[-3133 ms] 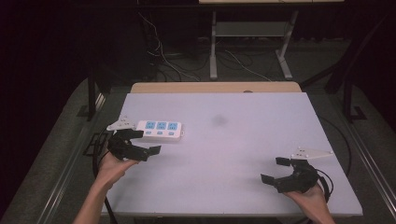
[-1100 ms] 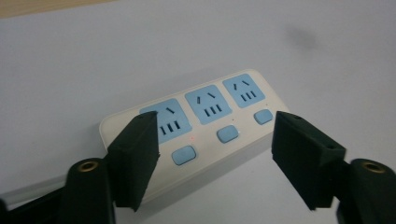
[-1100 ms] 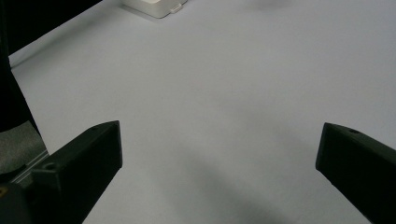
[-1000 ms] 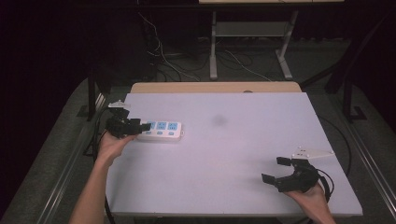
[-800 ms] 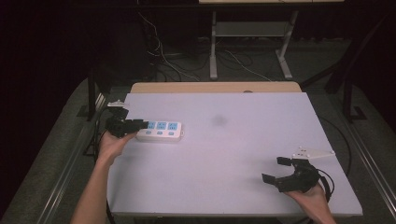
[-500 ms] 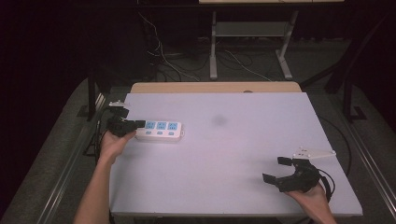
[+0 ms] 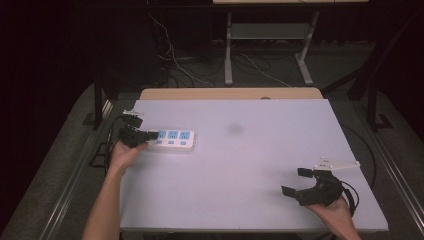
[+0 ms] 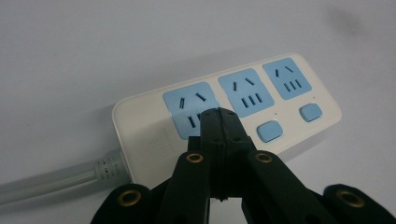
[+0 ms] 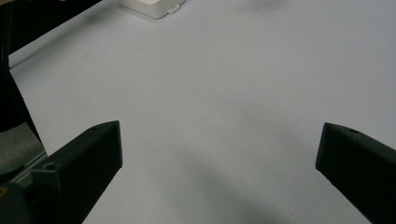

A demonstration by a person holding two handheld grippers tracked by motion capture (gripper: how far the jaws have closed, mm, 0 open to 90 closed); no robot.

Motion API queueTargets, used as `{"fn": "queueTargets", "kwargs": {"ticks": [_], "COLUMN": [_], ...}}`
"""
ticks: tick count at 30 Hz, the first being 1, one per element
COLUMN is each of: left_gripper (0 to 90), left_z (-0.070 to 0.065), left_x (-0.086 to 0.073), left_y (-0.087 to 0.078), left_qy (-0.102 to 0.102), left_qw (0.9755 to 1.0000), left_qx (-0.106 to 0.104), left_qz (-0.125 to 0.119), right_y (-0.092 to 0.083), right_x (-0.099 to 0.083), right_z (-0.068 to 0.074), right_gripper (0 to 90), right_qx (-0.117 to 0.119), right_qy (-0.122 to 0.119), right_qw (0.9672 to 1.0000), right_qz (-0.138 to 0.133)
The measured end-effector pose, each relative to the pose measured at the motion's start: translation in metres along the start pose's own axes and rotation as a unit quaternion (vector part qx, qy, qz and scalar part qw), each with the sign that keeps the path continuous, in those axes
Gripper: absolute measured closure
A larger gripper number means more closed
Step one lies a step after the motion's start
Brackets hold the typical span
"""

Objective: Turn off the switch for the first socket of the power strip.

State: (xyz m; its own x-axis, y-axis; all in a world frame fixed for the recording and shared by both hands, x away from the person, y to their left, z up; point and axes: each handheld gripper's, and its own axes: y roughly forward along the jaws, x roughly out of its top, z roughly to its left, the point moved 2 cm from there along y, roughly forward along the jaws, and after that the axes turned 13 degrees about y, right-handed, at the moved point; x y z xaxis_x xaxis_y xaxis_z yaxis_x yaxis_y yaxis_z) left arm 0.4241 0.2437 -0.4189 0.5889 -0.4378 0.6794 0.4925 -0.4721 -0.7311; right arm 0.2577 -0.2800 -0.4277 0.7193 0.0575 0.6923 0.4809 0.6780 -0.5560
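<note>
Power strip lying flat near the table's left edge, grey cord trailing off its end; likely light, rigid, smooth plastic, best pinched across the narrow body or pressed from above. Left gripper closed on nothing, tips over the nearest blue switch. Right gripper wide open, empty, well apart at the near right corner.
</note>
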Motion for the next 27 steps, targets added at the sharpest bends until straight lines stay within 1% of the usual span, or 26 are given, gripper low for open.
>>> {"fn": "queueTargets", "kwargs": {"ticks": [5,15,18,25,27], "left_gripper": [89.3,89.3,89.3,89.4,89.5], "left_z": [-0.0014,-0.0033,-0.0038,-0.0054,-0.0068], "left_x": [-0.0006,-0.0017,-0.0012,-0.0006,-0.0005], "left_y": [0.0030,0.0081,0.0087,0.0092,0.0091], "left_qy": [0.005,0.012,0.013,0.010,0.015], "left_qw": [0.9999,0.9996,0.9996,0.9996,0.9994], "left_qx": [-0.003,-0.012,-0.008,-0.002,0.001], "left_qz": [0.011,0.024,0.024,0.028,0.031], "right_y": [-0.0001,-0.0002,-0.0003,-0.0012,-0.0017], "right_x": [0.0000,0.0001,-0.0001,-0.0003,-0.0003], "right_z": [-0.0002,-0.0007,-0.0006,-0.0009,-0.0010], "right_gripper": [0.4,0.4,0.4,0.4,0.4], "right_qx": [0.000,-0.001,-0.002,-0.003,-0.003], "right_qy": [0.000,0.000,-0.001,-0.002,-0.002], "right_qw": [1.0000,1.0000,1.0000,1.0000,1.0000], "right_qz": [0.001,-0.001,0.000,0.001,0.000]}}
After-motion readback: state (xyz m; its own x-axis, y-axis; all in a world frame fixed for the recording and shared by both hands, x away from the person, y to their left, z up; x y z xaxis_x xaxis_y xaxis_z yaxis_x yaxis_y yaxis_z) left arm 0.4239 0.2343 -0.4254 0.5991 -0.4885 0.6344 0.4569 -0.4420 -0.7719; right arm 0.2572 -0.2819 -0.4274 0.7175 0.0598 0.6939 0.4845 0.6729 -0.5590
